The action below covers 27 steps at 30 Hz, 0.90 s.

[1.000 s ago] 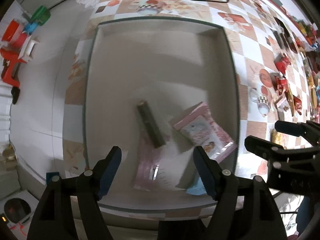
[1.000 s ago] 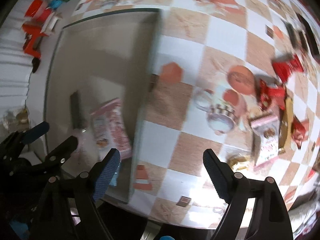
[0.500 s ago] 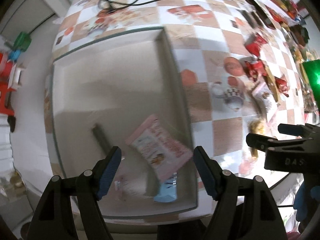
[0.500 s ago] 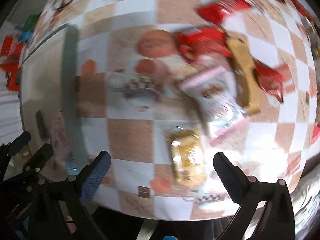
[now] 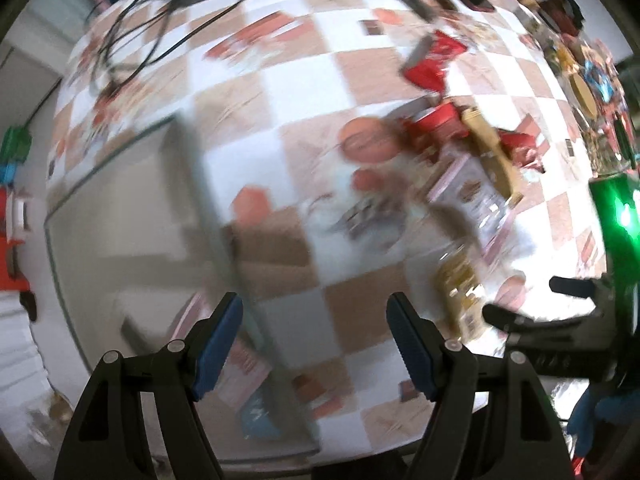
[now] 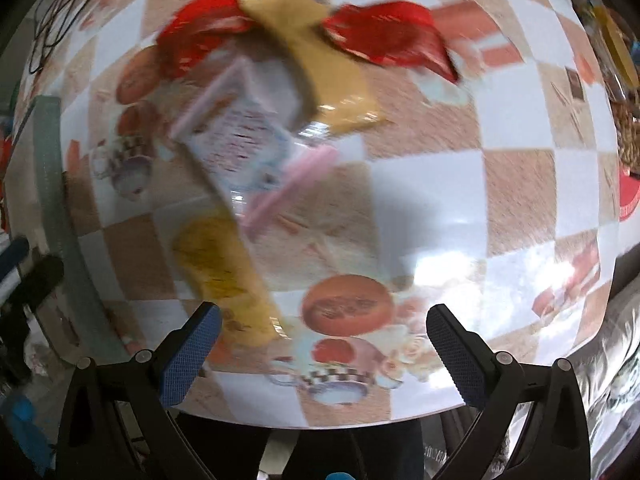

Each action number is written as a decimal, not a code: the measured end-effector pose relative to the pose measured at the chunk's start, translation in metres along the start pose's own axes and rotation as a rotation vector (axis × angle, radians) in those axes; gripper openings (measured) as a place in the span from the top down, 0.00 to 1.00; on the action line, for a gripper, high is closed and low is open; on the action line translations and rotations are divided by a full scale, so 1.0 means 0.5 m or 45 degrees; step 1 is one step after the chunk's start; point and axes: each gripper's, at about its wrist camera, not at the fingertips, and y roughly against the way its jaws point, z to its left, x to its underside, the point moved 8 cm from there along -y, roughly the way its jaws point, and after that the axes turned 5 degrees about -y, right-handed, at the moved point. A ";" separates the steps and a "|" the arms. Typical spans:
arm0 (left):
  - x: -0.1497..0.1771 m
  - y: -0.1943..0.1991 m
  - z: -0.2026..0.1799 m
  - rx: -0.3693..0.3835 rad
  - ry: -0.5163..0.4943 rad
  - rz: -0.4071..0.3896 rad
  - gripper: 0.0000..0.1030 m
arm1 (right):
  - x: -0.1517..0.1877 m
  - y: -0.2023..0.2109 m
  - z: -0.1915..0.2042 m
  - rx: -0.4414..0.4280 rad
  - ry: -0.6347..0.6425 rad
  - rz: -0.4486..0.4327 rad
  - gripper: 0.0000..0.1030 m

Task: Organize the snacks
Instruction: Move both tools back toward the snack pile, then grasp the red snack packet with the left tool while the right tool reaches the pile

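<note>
Both grippers point down at the checkered table (image 6: 520,184) with nothing in them. Right gripper (image 6: 320,344) has just opened its jaws very wide; it hangs close to the yellow snack pack (image 6: 224,272). Beyond that pack lie a pink-and-white pack (image 6: 248,136) and red wrappers (image 6: 384,36). Left gripper (image 5: 314,344) is partly open over the gray bin's wall (image 5: 208,184), with a pink pack (image 5: 244,360) inside the bin.

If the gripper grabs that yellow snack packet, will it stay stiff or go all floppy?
Probably floppy: the yellow snack packet looks like thin, shiny wrapper lying flat on the table. Likely light, and maybe slippery, since it glints. The picture is blurred, so that is a guess.
</note>
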 end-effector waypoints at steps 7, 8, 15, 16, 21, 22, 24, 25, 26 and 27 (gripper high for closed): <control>-0.147 -0.008 -0.102 -0.041 -0.155 -0.053 0.24 | 0.030 -0.030 -0.130 -0.002 -0.043 0.039 0.00; -0.178 -0.013 -0.116 -0.062 -0.175 -0.063 0.24 | 0.040 -0.036 -0.152 0.001 -0.046 0.043 0.00; -0.293 -0.082 -0.180 -0.103 -0.246 -0.034 0.24 | 0.101 -0.043 -0.279 0.013 -0.067 0.032 0.00; -0.315 -0.101 -0.192 -0.115 -0.242 -0.015 0.24 | 0.109 -0.043 -0.297 0.011 -0.078 0.033 0.00; -0.352 -0.135 -0.204 -0.094 -0.206 0.016 0.24 | 0.083 -0.038 -0.363 -0.001 -0.125 0.044 0.00; -0.355 -0.138 -0.205 -0.101 -0.209 0.018 0.25 | 0.085 -0.040 -0.376 0.001 -0.129 0.047 0.00; -0.358 -0.145 -0.205 -0.107 -0.203 0.034 0.36 | 0.088 -0.041 -0.401 0.005 -0.133 0.054 0.00; -0.354 -0.150 -0.214 -0.060 -0.175 0.022 0.49 | 0.093 -0.044 -0.405 0.004 -0.133 0.056 0.00; -0.348 -0.151 -0.196 -0.022 -0.159 0.022 0.61 | 0.095 -0.042 -0.412 0.004 -0.130 0.056 0.00; -0.351 -0.152 -0.193 -0.012 -0.149 0.020 0.66 | 0.097 -0.042 -0.418 0.005 -0.126 0.055 0.00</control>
